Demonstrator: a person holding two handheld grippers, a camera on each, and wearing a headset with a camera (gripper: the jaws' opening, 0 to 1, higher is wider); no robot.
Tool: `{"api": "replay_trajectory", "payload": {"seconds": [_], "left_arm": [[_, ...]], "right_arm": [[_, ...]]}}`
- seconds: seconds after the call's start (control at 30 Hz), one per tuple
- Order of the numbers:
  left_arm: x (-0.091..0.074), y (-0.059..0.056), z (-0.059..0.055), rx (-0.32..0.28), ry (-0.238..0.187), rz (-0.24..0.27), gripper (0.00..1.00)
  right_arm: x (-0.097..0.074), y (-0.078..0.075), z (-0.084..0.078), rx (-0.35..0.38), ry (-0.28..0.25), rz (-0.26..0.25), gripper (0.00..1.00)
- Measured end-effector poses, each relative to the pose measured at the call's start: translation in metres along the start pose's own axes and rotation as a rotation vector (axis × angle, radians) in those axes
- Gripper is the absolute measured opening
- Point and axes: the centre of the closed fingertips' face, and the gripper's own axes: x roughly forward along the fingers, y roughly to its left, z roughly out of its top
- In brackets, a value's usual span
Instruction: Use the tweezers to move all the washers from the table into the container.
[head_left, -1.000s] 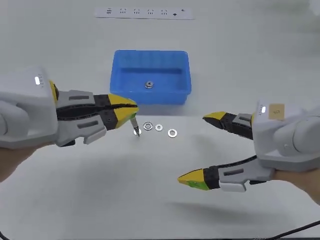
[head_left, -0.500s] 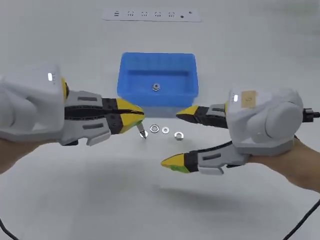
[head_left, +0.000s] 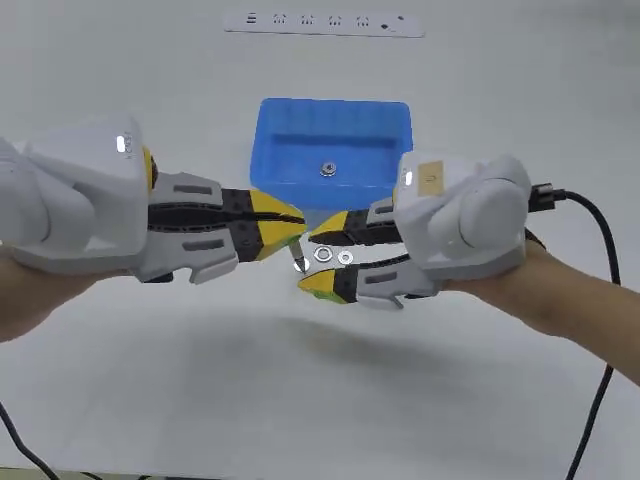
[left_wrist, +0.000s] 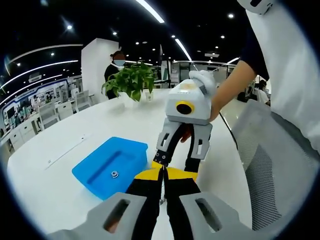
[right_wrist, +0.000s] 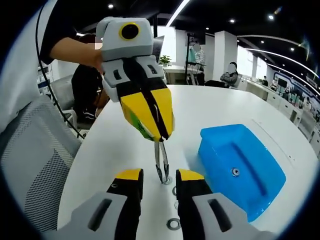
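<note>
Head view: the left hand-held gripper (head_left: 292, 226) is clenched on the tweezers (head_left: 297, 258). Their tips point down at the white surface (head_left: 300, 400), just beside two washers (head_left: 323, 255). The right hand-held gripper (head_left: 308, 260) is spread wide on either side of them. One washer (head_left: 328, 169) lies in the blue container (head_left: 300, 130).

Left gripper view: its jaws are pressed together.

Right gripper view: the tweezers' tips meet a washer between its parted jaws.

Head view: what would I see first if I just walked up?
Two big grippers meet nose to nose in the middle: the left hand-held gripper pinches thin tweezers over small washers, and the right hand-held gripper gapes open around them. Just behind sits a bright blue container with one washer inside.
</note>
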Motion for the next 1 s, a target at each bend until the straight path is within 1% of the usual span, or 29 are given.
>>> {"api": "replay_trajectory", "payload": {"seconds": [0.1,0.23,0.37,0.47,0.57,0.67,0.7,0.73,0.77,0.83,0.93,1.0], "left_arm": [[0.002,-0.004,0.001,0.012,0.003,-0.025,0.05],[0.003,-0.004,0.001,0.020,0.010,-0.036,0.05],[0.002,-0.003,0.001,0.018,0.012,-0.045,0.05],[0.002,-0.005,0.000,0.020,0.014,-0.058,0.05],[0.002,-0.006,0.000,0.026,0.021,-0.078,0.05],[0.002,-0.006,0.000,0.035,0.031,-0.089,0.05],[0.002,-0.005,0.000,0.036,0.033,-0.091,0.05],[0.002,-0.005,0.000,0.035,0.034,-0.093,0.05],[0.003,-0.004,0.000,0.035,0.036,-0.093,0.05],[0.003,-0.002,0.000,0.030,0.036,-0.087,0.05],[0.003,-0.002,0.001,0.027,0.035,-0.084,0.05],[0.004,-0.001,0.001,0.025,0.039,-0.076,0.05]], "right_arm": [[0.003,-0.001,-0.001,-0.004,0.009,0.036,0.22],[0.006,-0.002,0.002,0.001,0.004,0.064,0.16],[0.008,0.004,0.006,-0.003,-0.006,0.114,0.13],[0.009,0.004,0.006,-0.018,-0.007,0.138,0.13],[0.009,0.006,0.006,-0.019,-0.019,0.189,0.12],[0.011,0.007,0.005,-0.032,-0.025,0.222,0.12],[0.012,0.007,0.004,-0.039,-0.022,0.227,0.12],[0.013,0.007,0.002,-0.076,-0.010,0.230,0.12],[0.013,0.008,0.003,-0.123,-0.017,0.233,0.11],[0.013,0.009,0.004,-0.126,-0.017,0.228,0.10],[0.012,0.009,0.004,-0.150,-0.019,0.221,0.09],[0.012,0.007,0.004,-0.149,-0.019,0.215,0.09]]}}
